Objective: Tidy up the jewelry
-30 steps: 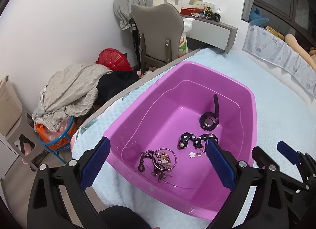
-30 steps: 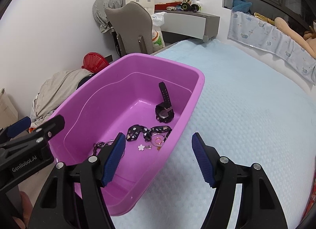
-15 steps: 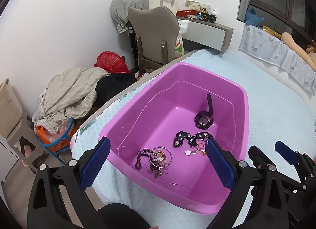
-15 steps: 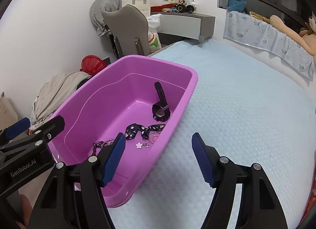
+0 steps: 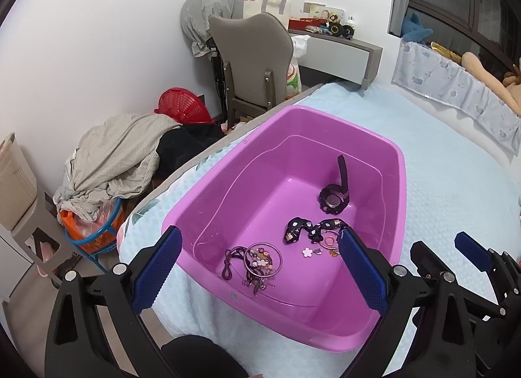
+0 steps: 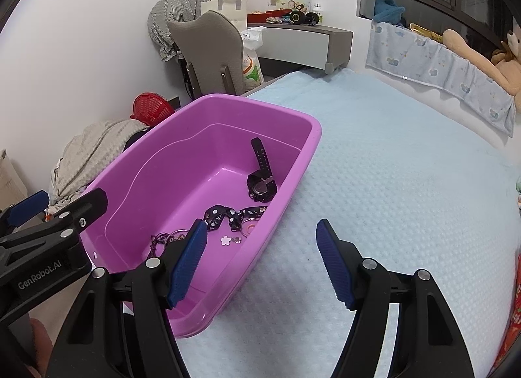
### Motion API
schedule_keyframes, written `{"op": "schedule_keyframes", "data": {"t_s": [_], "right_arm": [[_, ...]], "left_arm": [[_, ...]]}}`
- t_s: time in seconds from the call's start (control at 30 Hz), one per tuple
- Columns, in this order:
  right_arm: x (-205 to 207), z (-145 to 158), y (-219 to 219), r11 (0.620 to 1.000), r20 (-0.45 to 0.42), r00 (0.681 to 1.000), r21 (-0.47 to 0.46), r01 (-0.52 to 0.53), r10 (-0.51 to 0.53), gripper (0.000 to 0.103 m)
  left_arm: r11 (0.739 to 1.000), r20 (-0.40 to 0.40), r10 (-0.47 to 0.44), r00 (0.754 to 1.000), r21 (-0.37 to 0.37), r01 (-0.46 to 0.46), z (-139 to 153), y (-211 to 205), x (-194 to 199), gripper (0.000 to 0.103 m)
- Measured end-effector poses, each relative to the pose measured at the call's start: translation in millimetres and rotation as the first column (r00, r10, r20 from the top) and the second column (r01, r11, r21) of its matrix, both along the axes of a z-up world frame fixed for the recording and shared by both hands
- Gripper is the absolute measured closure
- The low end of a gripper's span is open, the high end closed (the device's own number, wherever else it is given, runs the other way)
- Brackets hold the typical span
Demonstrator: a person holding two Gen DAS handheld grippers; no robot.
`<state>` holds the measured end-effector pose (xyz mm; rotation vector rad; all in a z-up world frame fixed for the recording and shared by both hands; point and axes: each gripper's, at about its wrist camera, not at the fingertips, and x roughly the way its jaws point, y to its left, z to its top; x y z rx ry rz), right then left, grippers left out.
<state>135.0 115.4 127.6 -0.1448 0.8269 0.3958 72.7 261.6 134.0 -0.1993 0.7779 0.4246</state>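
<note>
A purple plastic tub (image 5: 402, 182) (image 6: 312, 143) sits on the light blue bed cover. Inside lie a black watch (image 5: 333, 197) (image 6: 260, 182), a black patterned ribbon (image 5: 298, 228) (image 6: 216, 213), a small white flower piece (image 5: 307, 251) (image 6: 225, 240), a pink ring (image 5: 329, 240), and a tangle of hoops and cords (image 5: 259, 262). My left gripper (image 5: 260, 267) is open and empty above the tub's near rim. My right gripper (image 6: 262, 257) is open and empty, over the tub's right rim and the bed.
The light blue bed cover (image 6: 407, 166) stretches to the right. A grey chair (image 5: 250, 52), a red basket (image 5: 184, 107), a pile of clothes (image 5: 117, 153) and a desk (image 5: 338, 52) stand beyond the bed's left edge. Plush toys (image 6: 472, 49) lie far right.
Both grippers have drawn back and up from the tub, which now looks smaller and farther. Both stay open. The jewelry in the tub has not moved.
</note>
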Motion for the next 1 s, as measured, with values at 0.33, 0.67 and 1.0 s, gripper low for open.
{"op": "schedule_keyframes", "data": {"t_s": [0.33, 0.67, 1.0], "right_arm": [[-1.8, 2.4, 0.8, 1.000, 0.003, 1.000, -0.006, -0.002, 0.002, 0.036], [-3.1, 3.3, 2.7, 1.000, 0.006, 1.000, -0.006, -0.002, 0.002, 0.036], [-5.9, 6.3, 4.1, 1.000, 0.015, 1.000, -0.011, -0.004, 0.004, 0.036]], "left_arm": [[1.000, 0.000, -0.001, 1.000, -0.011, 0.001, -0.8, -1.1, -1.0, 0.008], [1.000, -0.003, -0.002, 1.000, -0.016, 0.002, -0.9, 2.2, -1.8, 0.008], [1.000, -0.001, -0.011, 1.000, -0.018, 0.011, 1.6, 1.8, -2.8, 0.008]]}}
